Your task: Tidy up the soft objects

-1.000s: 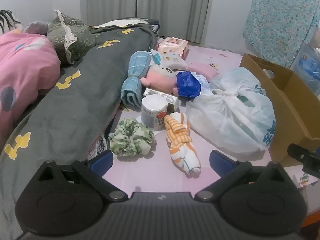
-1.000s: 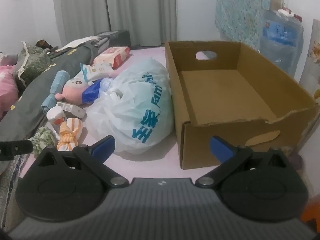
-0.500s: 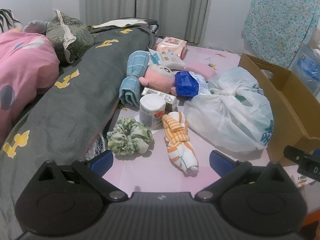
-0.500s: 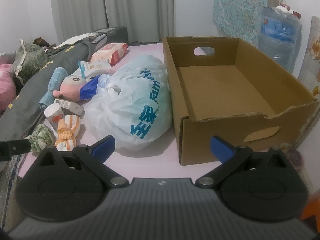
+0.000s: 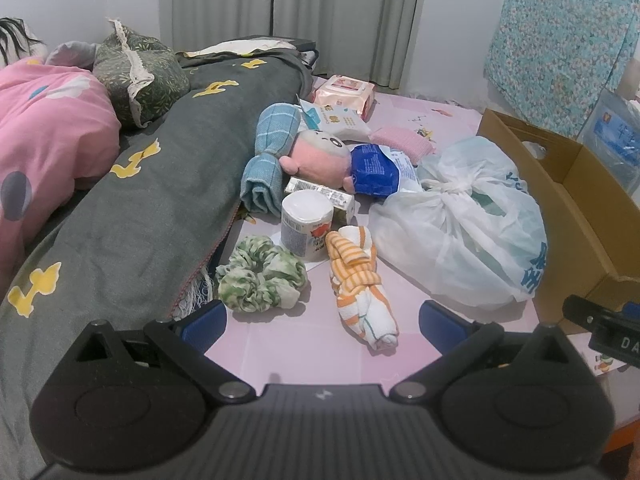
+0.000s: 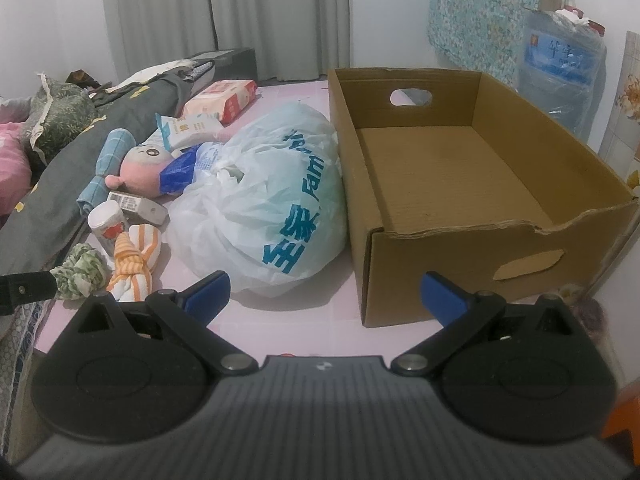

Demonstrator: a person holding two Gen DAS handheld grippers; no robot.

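Place: a bedroom in a lived-in home.
Bedding: a dark grey blanket with yellow shapes [image 5: 132, 208] runs from 9 o'clock up toward 11, with a pink quilt [image 5: 44, 136] at 9 o'clock and a lace-edged green pillow [image 5: 136, 72] at 10 o'clock.
Window side: long grey curtains [image 5: 288, 12] hang at 12 o'clock against a white wall.
Household clutter: a plush doll [image 5: 316, 156], a pack of wet wipes [image 5: 346, 90], a green scrunchie [image 5: 260, 276] and a tied shopping bag [image 5: 460, 228] lie on a pink sheet [image 5: 304, 336].
Storage: an open cardboard box [image 6: 452, 176] at 2 o'clock, a large water jug [image 6: 560, 64] beside a floral cloth [image 6: 480, 8] on the wall.
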